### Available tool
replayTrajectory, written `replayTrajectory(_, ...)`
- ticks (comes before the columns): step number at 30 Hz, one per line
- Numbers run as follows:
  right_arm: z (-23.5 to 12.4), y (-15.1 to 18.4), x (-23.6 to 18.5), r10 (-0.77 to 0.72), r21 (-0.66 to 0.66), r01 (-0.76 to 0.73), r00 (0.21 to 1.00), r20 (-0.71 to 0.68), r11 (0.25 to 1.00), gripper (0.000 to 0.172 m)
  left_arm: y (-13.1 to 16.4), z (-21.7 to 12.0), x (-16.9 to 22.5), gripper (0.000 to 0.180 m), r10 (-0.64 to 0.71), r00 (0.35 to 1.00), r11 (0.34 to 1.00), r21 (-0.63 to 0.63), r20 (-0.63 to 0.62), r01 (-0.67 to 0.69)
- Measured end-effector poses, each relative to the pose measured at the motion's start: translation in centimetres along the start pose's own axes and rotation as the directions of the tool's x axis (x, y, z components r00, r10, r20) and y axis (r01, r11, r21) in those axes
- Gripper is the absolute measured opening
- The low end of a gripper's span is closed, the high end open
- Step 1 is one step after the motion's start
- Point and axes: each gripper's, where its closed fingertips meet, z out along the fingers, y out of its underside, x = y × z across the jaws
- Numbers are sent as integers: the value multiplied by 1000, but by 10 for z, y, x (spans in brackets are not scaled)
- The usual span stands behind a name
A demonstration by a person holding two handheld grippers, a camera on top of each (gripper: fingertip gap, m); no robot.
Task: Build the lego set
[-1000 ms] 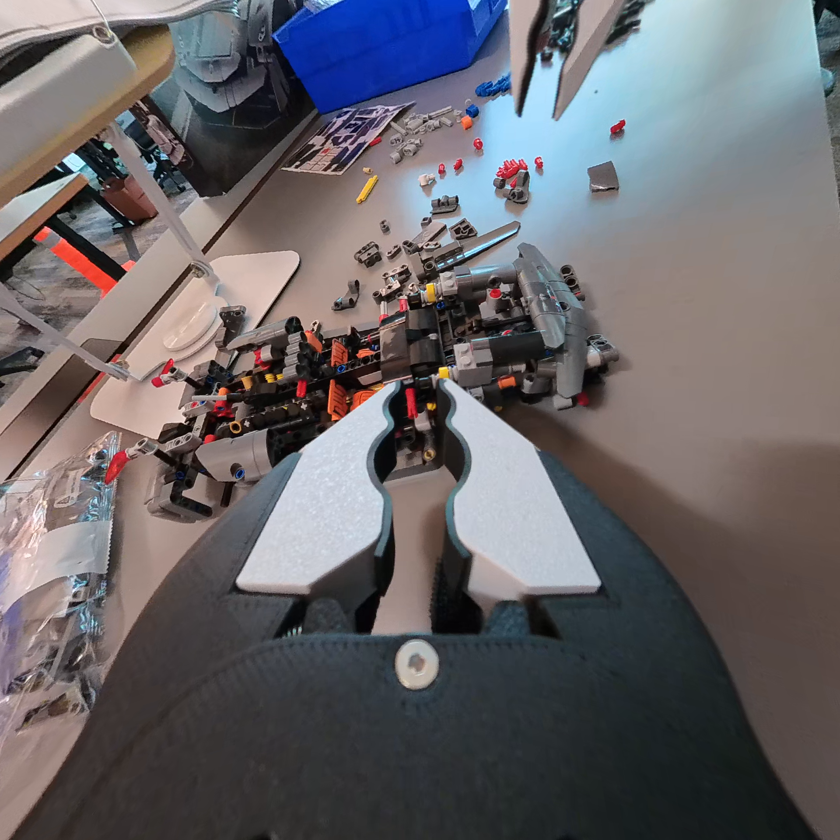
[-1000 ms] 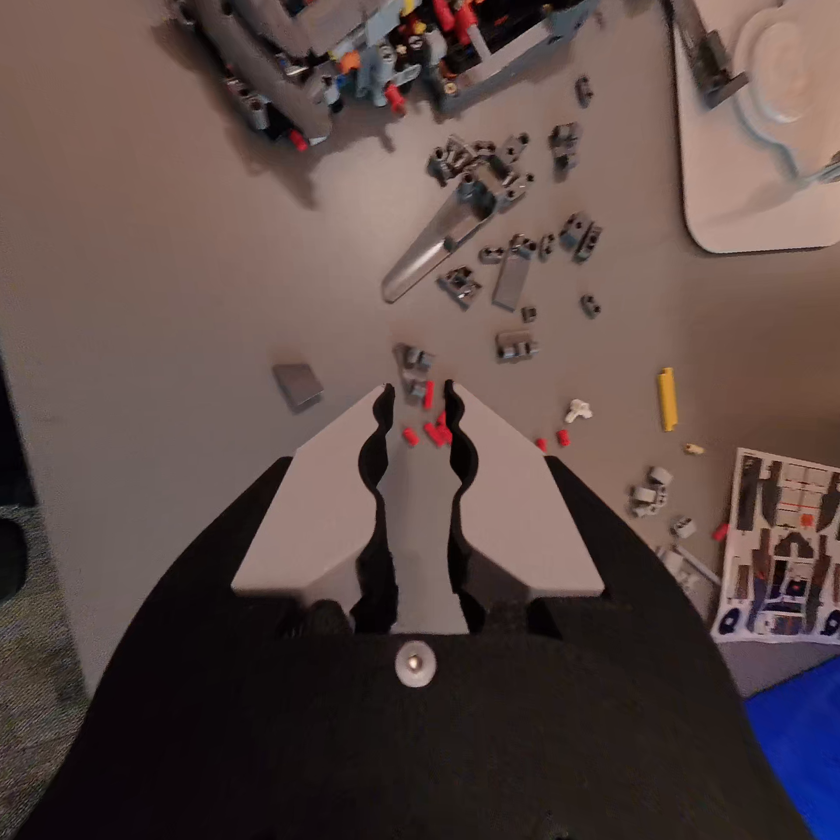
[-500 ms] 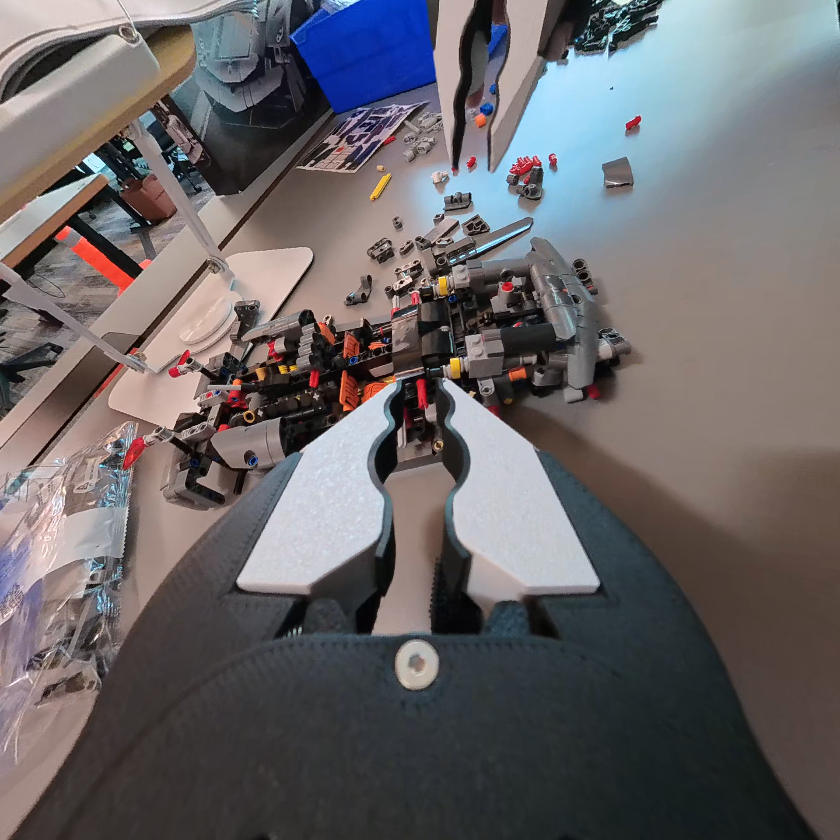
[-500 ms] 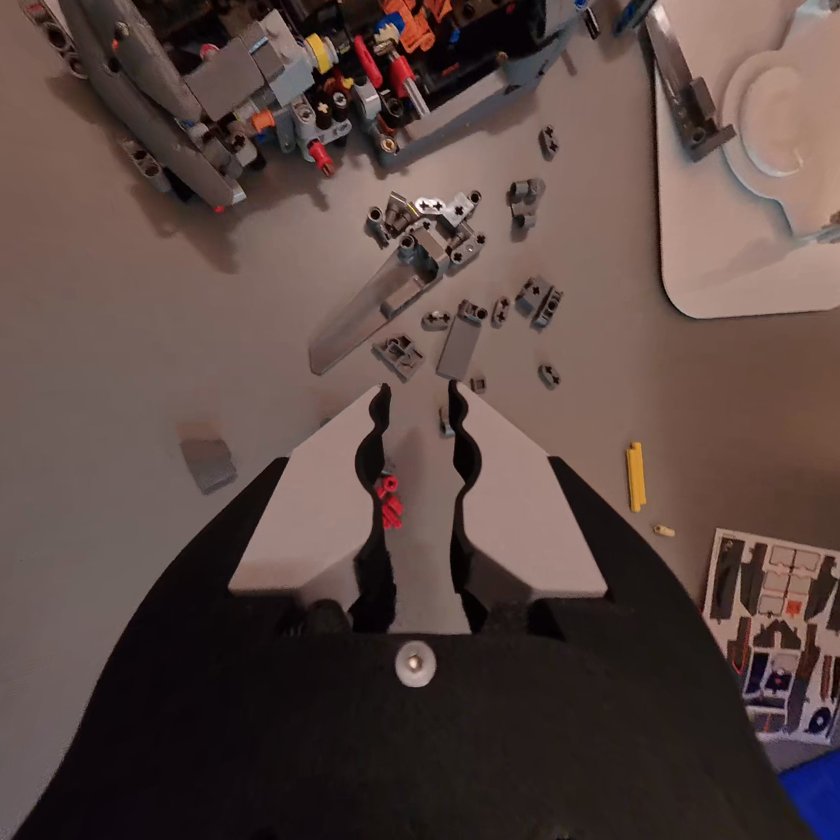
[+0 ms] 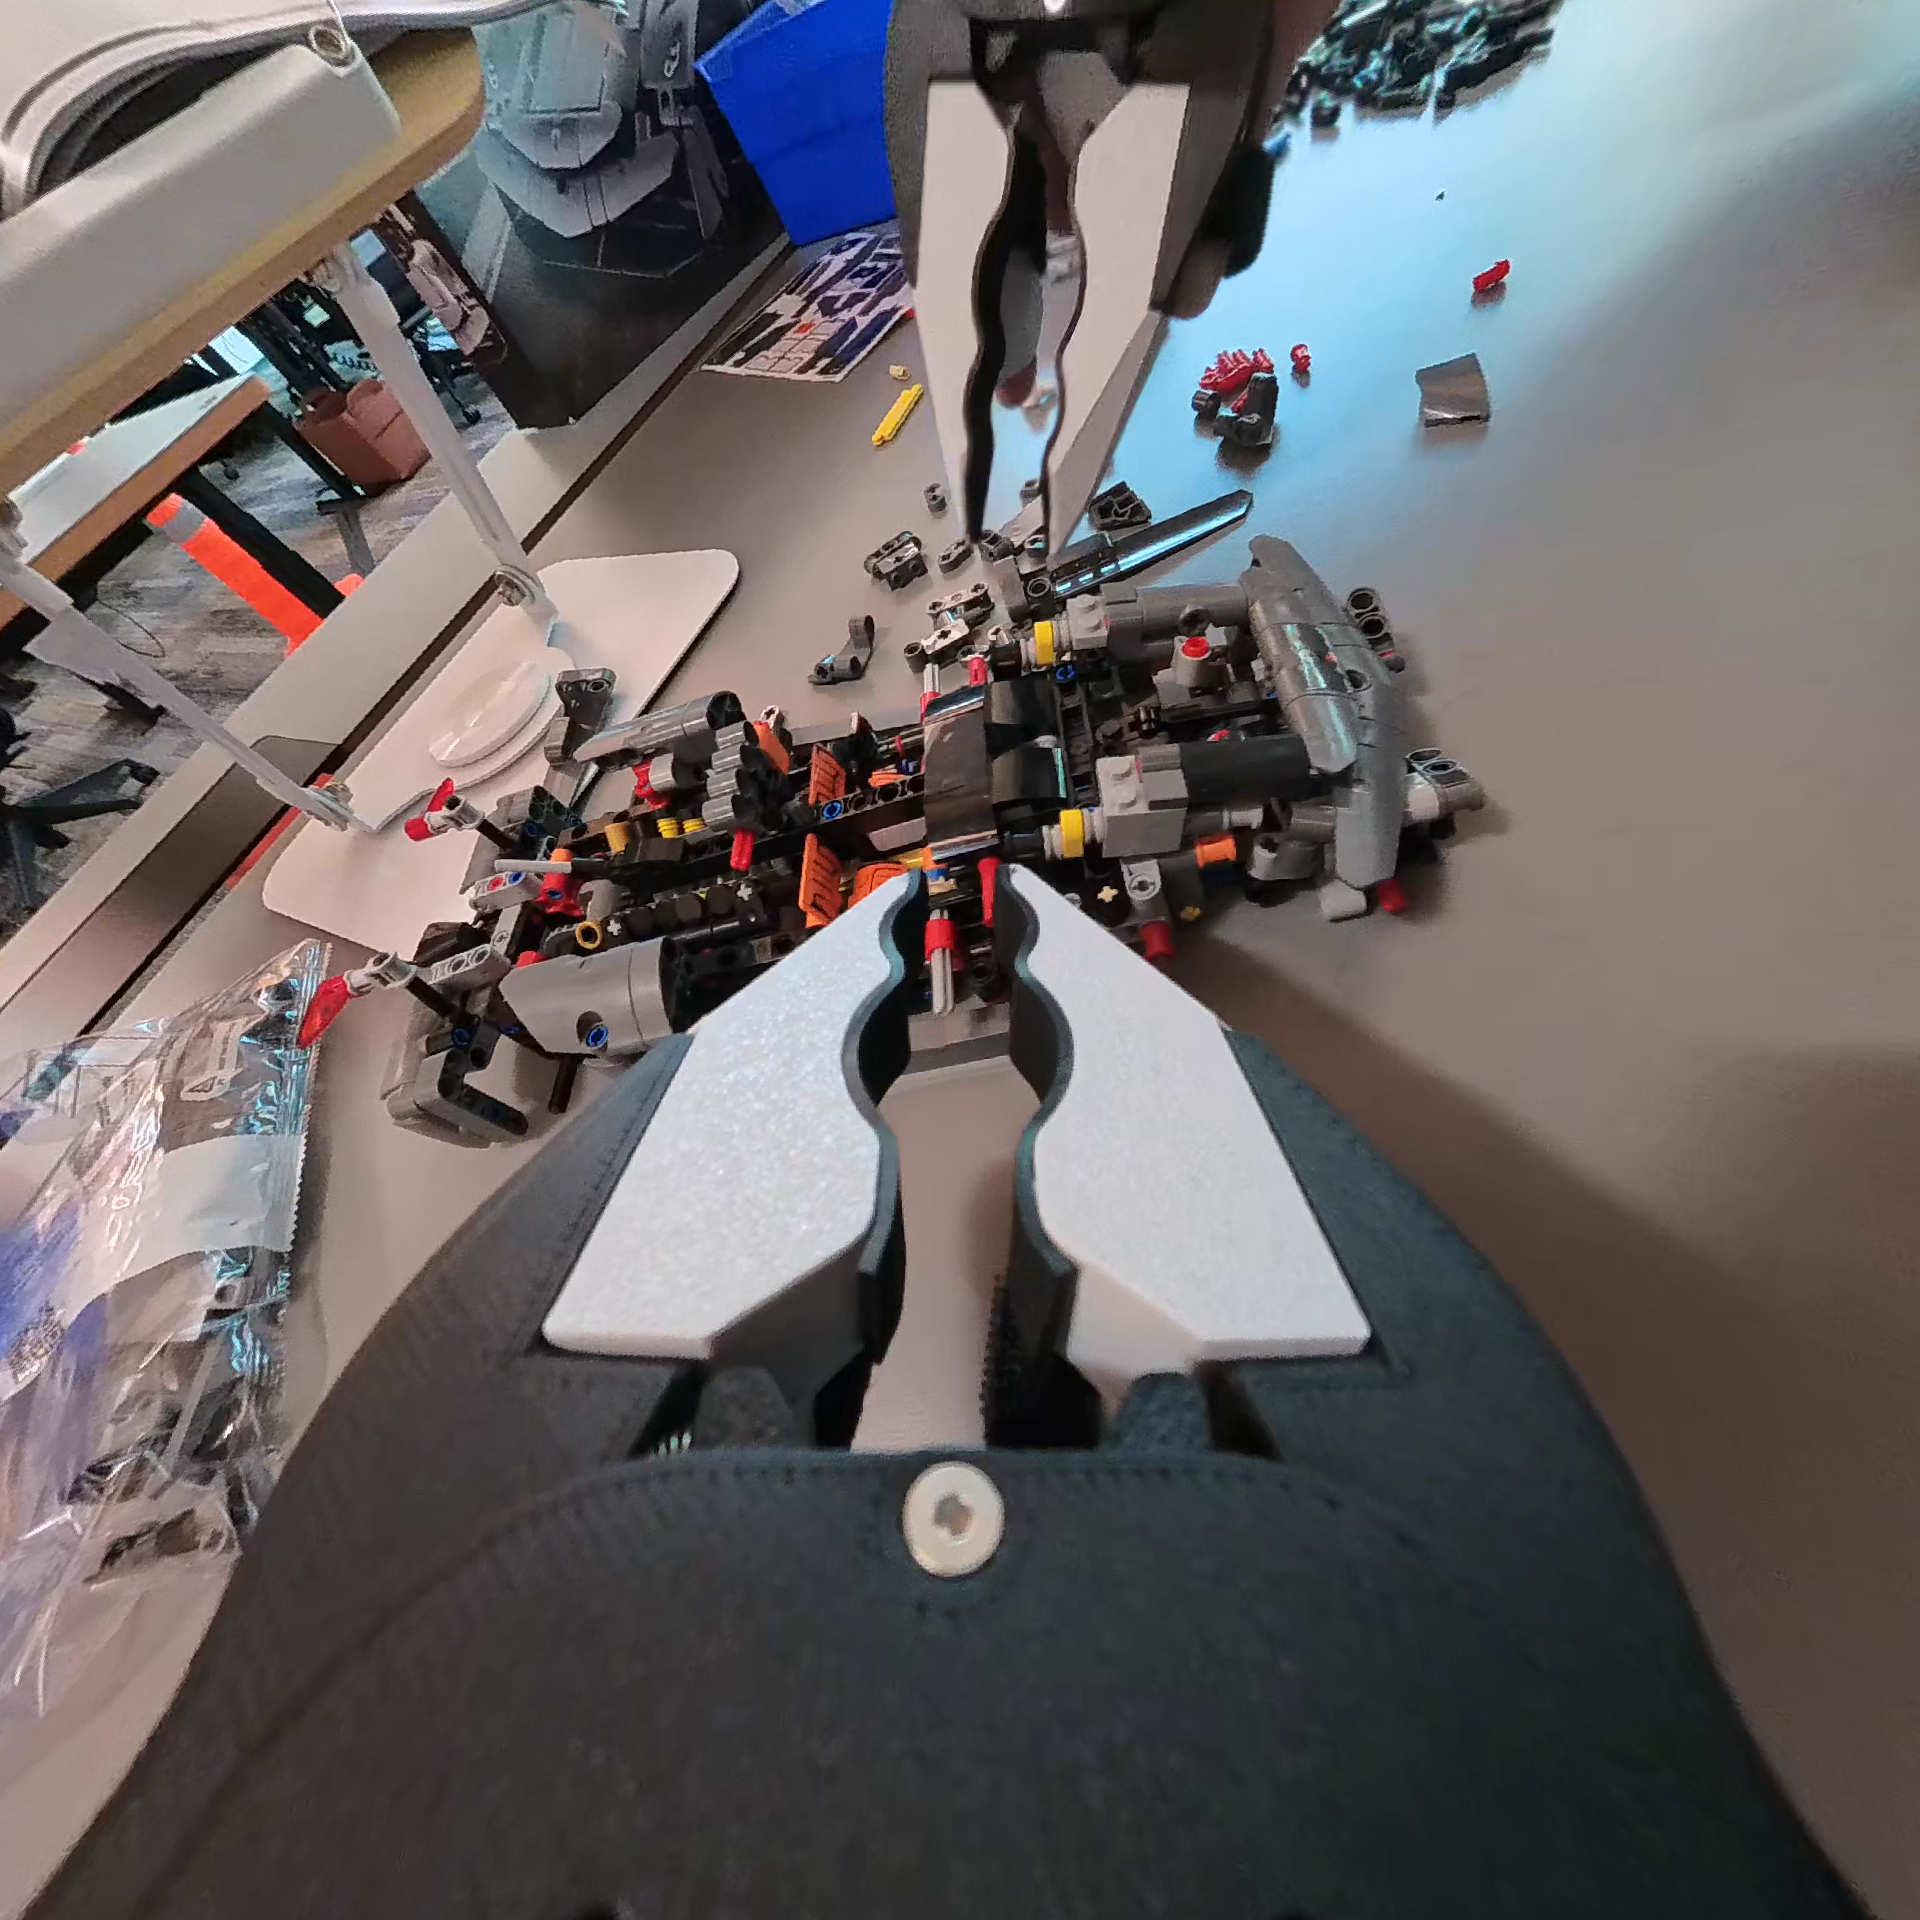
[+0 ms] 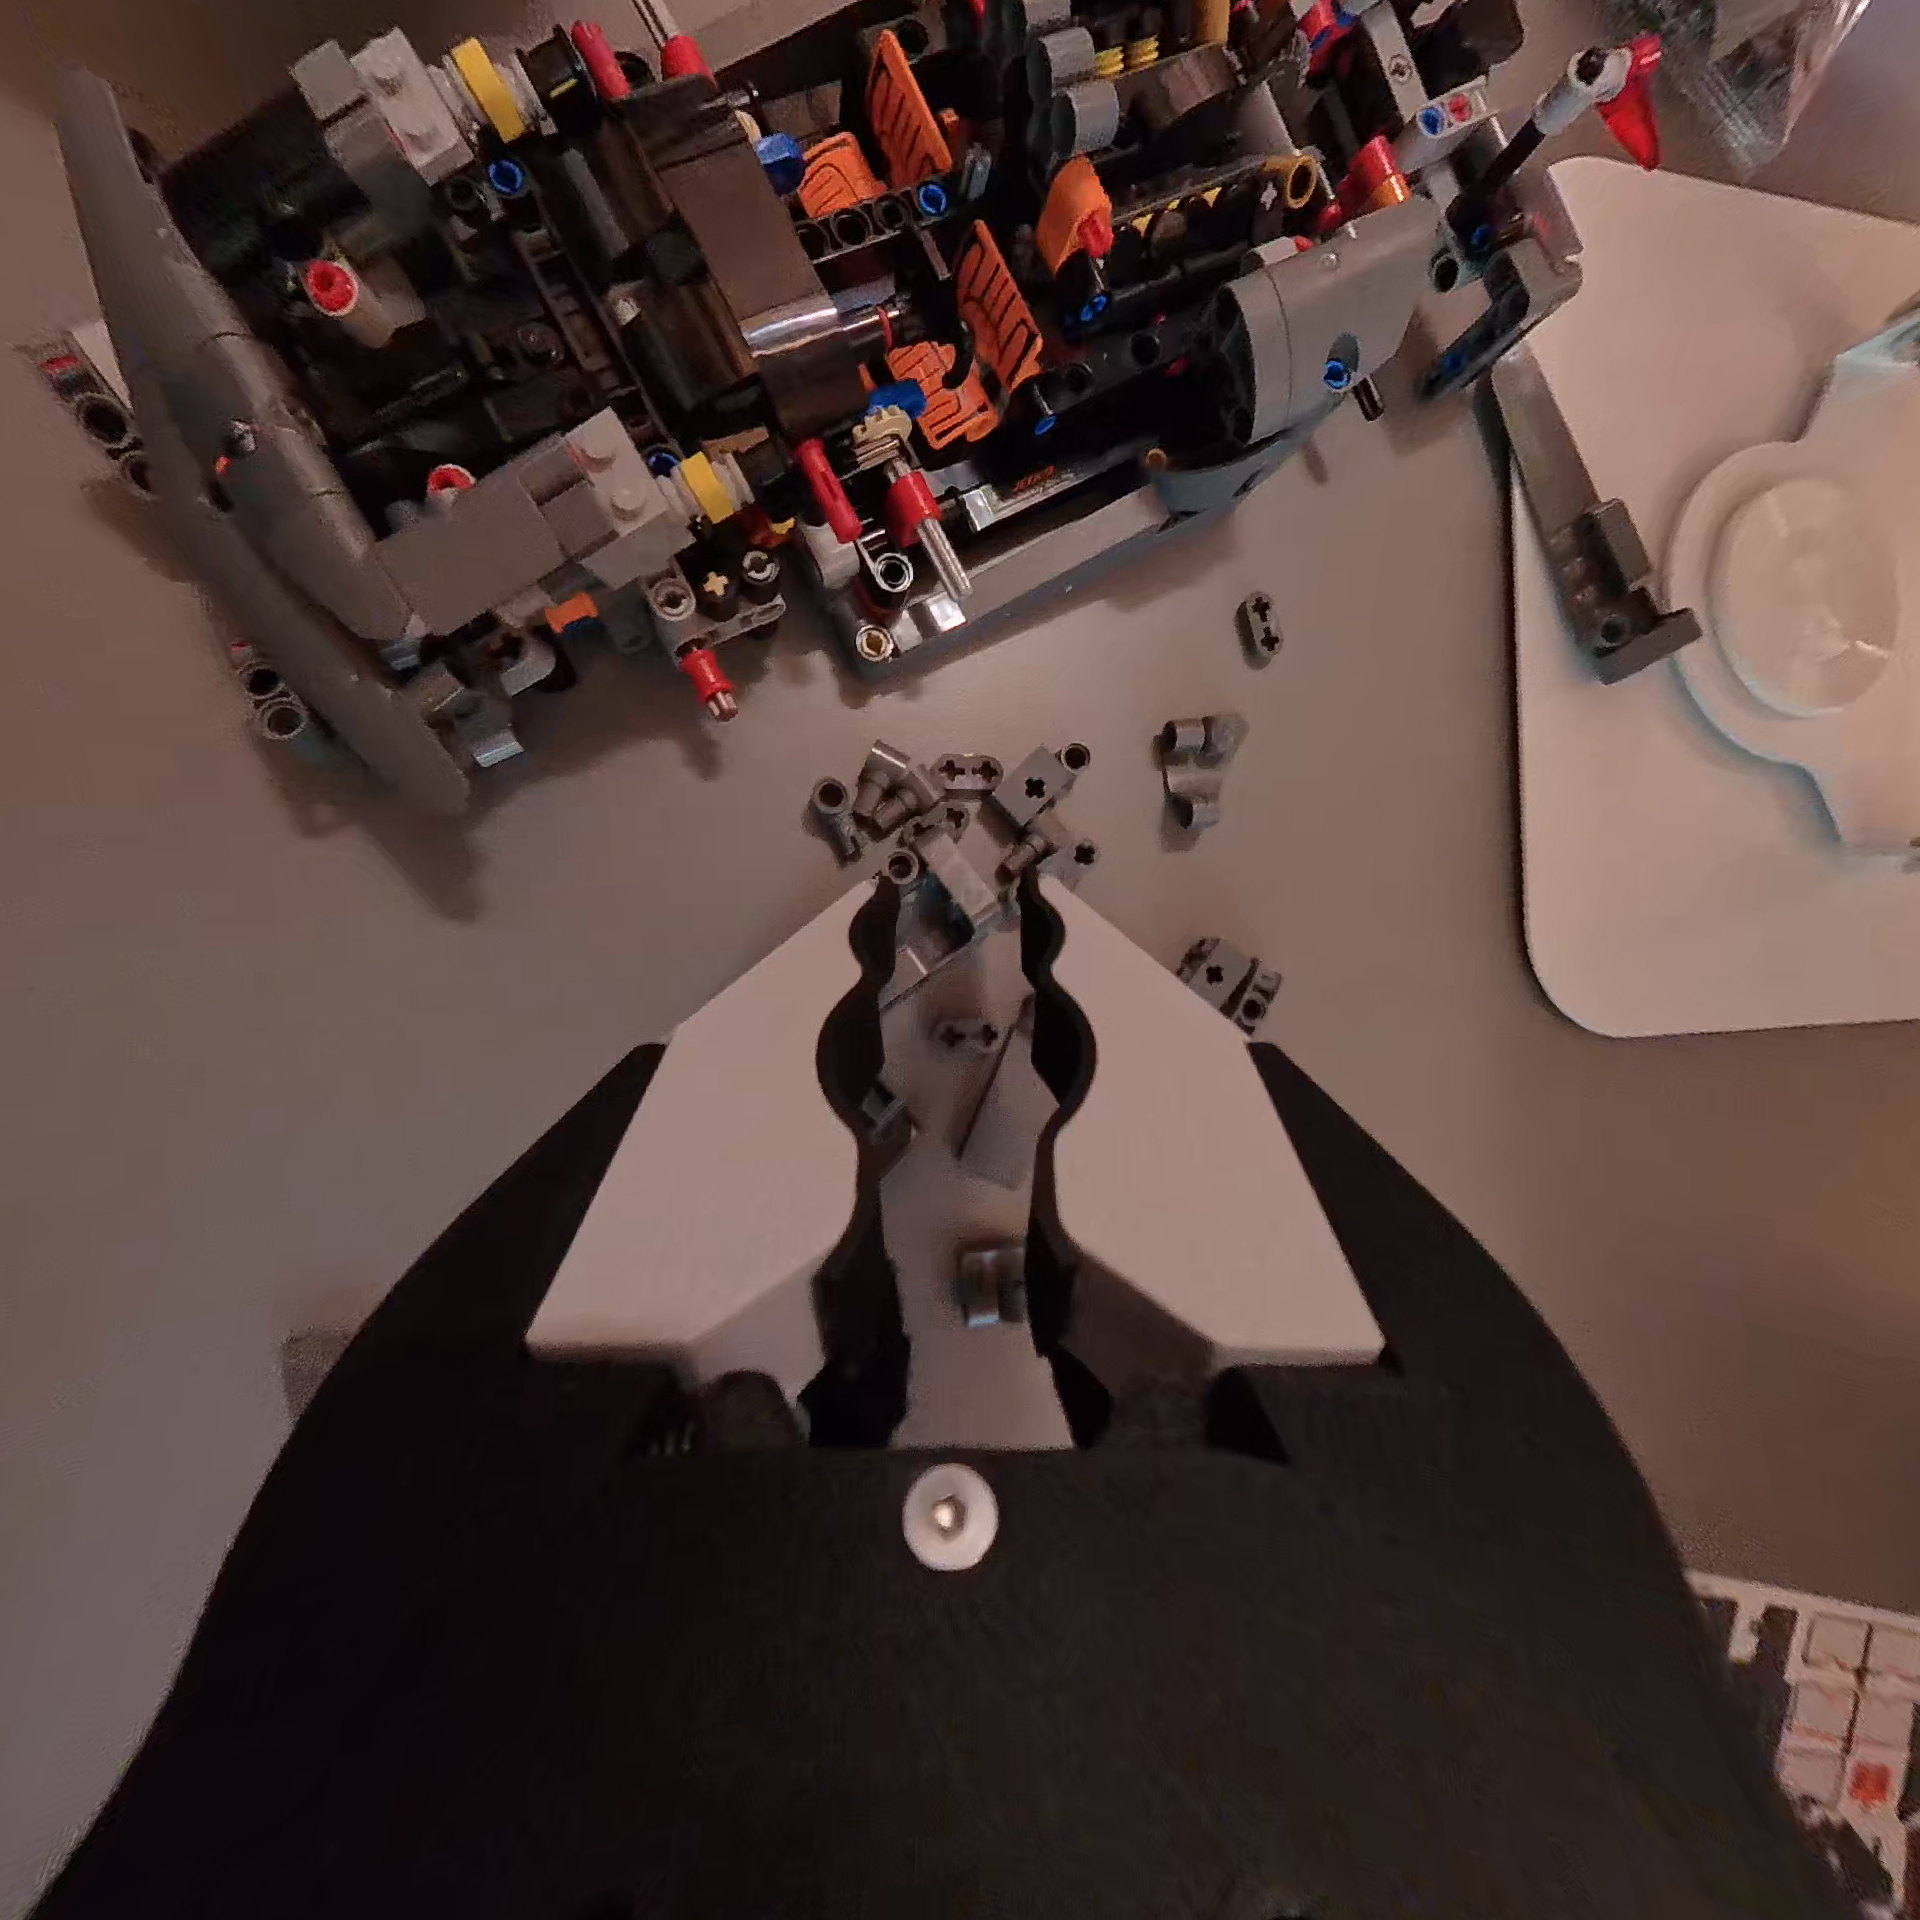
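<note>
At the far left a clear bag (image 5: 135, 1195) of parts lies slumped on the counter (image 5: 1621, 727), apparently set aside out of the way. Next to it is the flat white base (image 5: 623, 603) of a stand, with one end of the half-built brick model (image 5: 1039, 748) resting against its edge.

The model lies flat and lengthwise, open side up, so its inner beams, orange panels and red pins are all within reach from above. The left hand-held gripper (image 5: 958, 883) comes in low, angled down at the model's near edge. Its fingers are only narrowly apart, with a red-capped axle (image 5: 940, 956) showing in the slot. I see dark space either side of that axle, so it does not look pinched.

Across the model, the right hand-held gripper (image 5: 1008, 540) points almost straight down, tips at the counter among the loose grey connectors (image 6: 935, 800). Its fingers are somewhat apart and straddle the thick end of a long grey blade-shaped panel (image 5: 1153, 535); I cannot see the pads pressing on it. The small parts are scattered close to the model, seemingly kept handy.

Further right, a cluster of red pins (image 5: 1236, 366) and a dark tile (image 5: 1452, 390) lie apart on bare counter.
</note>
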Motion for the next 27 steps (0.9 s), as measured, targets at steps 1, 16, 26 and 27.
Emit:
replayTrajectory(1,3,0,1,2,2,-2,1000,12,1000,20,0,0,0,10,0,1000,1000,0,0,0)
replayTrajectory(16,-11,31,1,18,-82,-14,998,54,997,16,2,3,1,10,8,1000,1000,-11,-2,-8)
replayTrajectory(26,-90,52,35,101,-25,-107,981,-163,994,17,0,3,-2,10,4,1000,1000,-3,12,-4)
replayTrajectory(27,-98,55,34,112,-18,-117,977,-179,993,17,-1,3,-2,10,5,1000,1000,-2,14,-5)
